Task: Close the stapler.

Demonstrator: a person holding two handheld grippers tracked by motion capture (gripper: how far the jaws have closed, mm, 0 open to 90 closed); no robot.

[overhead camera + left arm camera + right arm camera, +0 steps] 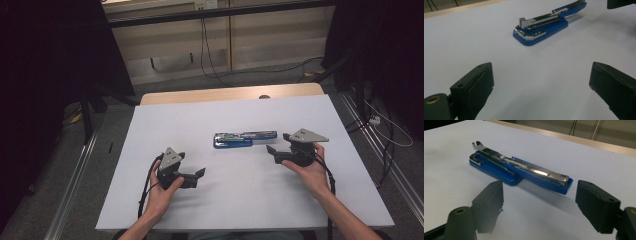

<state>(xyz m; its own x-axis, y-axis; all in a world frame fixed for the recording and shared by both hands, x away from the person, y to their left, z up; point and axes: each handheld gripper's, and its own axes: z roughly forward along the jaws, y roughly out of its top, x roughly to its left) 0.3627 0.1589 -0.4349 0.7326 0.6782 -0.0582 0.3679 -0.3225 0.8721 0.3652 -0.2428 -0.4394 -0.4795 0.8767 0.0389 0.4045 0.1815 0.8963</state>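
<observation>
The stapler [244, 139] lies flat near the middle of the table [165, 125], swung open so its blue top and metal magazine stretch out in a line. The right gripper [274, 144] sits at about 3 o'clock from it, jaws partway open with nothing between them, the near end of the stapler just ahead. The left gripper [199, 176] hangs back around 7 o'clock, well apart, jaws wide and empty.

What could go wrong: that open stapler is basically two hinged halves, so a grab on the far tip alone probably lets the base flop or pivot. In the right gripper view the end sits off to one side of the gap, so one pad might shove it across the slick top instead of pinching it. The chrome rail looks slippery too, and the left is too far off to steady anything.
</observation>
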